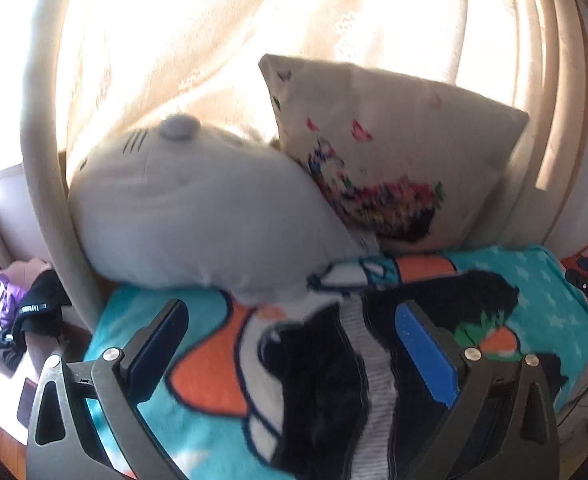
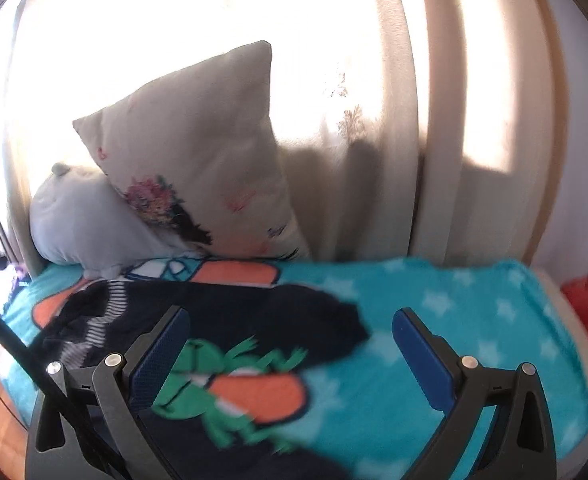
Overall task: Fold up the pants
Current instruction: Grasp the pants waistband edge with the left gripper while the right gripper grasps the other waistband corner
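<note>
Blanket (image 2: 434, 320) | pants (image 2: 254, 312) spread | plush (image 1: 182, 216), pillow (image 1: 394, 140) behind

1. I see pants (image 1: 326, 384): dark navy, grey-white striped band, green frog print with orange patch.
2. Blanket (image 2: 474, 320): teal, pale stars, orange-white-black cartoon shapes.
3. Plush (image 1: 182, 208): light grey, darker grey nose, black whisker lines.
4. Cushion (image 1: 394, 152): beige, multicolour floral stitching, red marks.
5. Curtain (image 2: 374, 80): cream.
6. My gripper pads (image 1: 426, 356): blue.
</note>
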`<state>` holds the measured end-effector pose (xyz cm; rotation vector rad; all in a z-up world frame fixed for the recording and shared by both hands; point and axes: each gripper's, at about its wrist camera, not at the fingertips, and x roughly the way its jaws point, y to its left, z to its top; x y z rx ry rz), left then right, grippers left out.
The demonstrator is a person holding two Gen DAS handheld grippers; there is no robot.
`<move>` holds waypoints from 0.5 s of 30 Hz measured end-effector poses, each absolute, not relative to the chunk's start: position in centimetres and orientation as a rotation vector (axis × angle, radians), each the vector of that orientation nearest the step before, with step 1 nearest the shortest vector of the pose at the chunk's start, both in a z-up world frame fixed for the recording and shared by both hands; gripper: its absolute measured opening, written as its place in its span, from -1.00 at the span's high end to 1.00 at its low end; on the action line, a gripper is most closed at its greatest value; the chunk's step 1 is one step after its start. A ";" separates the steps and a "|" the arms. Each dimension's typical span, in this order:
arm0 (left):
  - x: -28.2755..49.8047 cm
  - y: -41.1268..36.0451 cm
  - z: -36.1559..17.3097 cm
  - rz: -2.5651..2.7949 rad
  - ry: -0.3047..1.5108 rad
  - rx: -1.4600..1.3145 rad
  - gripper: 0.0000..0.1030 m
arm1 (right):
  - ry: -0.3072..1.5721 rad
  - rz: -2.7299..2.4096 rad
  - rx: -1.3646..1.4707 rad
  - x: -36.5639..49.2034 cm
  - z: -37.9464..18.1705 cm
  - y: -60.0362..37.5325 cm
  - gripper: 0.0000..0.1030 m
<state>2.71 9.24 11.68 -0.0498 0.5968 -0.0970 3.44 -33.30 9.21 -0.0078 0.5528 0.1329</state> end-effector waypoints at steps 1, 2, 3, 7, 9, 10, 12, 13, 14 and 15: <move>3.5 9.0 11.8 -0.104 0.589 -0.038 -1.00 | 0.567 0.136 -0.032 4.7 9.3 -33.7 -1.00; 4.4 8.6 11.7 -0.114 0.585 -0.021 -1.00 | 0.590 0.150 -0.053 6.1 9.2 -34.1 -1.00; 5.1 8.1 11.3 -0.117 0.590 -0.004 -1.00 | 0.624 0.174 -0.063 7.6 8.9 -34.4 -0.99; 7.4 6.9 9.0 -0.097 0.647 0.018 -1.00 | 0.797 0.222 0.025 13.5 5.0 -36.6 -0.28; 8.1 6.3 8.0 -0.126 0.670 0.020 -1.00 | 0.872 0.189 0.064 16.0 2.4 -37.9 -0.27; 8.3 6.0 7.7 -0.129 0.677 0.025 -1.00 | 0.894 0.180 0.073 16.8 1.4 -38.3 -0.27; 9.0 5.6 7.0 -0.128 0.694 0.039 -1.00 | 0.942 0.165 0.103 18.3 -0.4 -39.4 -0.27; 9.4 5.4 6.6 -0.129 0.703 0.039 -1.00 | 0.979 0.161 0.133 19.1 -1.7 -39.9 -0.28; 9.6 5.4 6.5 -0.130 0.708 0.037 -1.00 | 0.998 0.162 0.153 19.4 -2.5 -40.2 -0.26; 9.9 5.5 6.3 -0.130 0.713 0.033 -1.00 | 1.015 0.179 0.181 19.6 -3.2 -40.6 -0.13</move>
